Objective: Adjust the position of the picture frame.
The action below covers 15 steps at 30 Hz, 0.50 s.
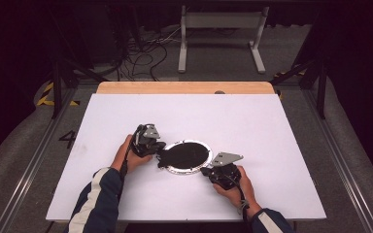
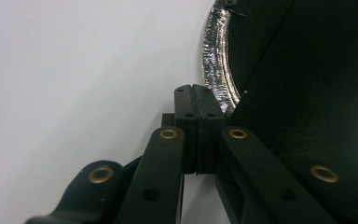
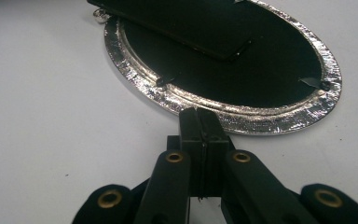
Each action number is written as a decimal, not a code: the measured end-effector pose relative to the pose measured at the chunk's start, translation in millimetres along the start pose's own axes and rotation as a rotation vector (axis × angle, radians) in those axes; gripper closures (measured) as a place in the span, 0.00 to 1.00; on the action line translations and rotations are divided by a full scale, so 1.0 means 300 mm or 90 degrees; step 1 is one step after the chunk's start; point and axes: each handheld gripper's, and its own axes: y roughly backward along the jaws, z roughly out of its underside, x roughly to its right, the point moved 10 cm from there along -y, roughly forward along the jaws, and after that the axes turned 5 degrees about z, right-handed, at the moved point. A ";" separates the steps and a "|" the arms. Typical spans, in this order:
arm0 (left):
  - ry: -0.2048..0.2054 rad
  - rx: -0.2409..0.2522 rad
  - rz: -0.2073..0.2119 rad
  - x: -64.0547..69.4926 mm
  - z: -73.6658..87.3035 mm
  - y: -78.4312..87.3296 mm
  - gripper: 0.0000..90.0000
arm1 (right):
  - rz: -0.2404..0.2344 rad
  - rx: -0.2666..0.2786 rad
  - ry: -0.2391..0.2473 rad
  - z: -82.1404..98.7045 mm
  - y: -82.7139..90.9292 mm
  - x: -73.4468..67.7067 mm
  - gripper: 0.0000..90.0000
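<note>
Oval frame [image 1: 188,157] face-down on table [image 1: 252,121]

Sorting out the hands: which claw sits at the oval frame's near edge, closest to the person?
The right claw, at the oval frame's near rim; the left claw sits at its left end.

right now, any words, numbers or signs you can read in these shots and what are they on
"4": dark numeral on the grey floor left of the table.
Yellow-and-black hazard stripes, no text, on the floor farther left.
Nothing readable on the oval frame or either gripper.

Black oval frame [image 1: 188,156], hammered silver rim.
</note>
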 end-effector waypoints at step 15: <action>0.018 0.024 0.023 0.066 0.036 0.022 1.00 | 0.018 -0.002 -0.019 -0.003 -0.004 0.028 1.00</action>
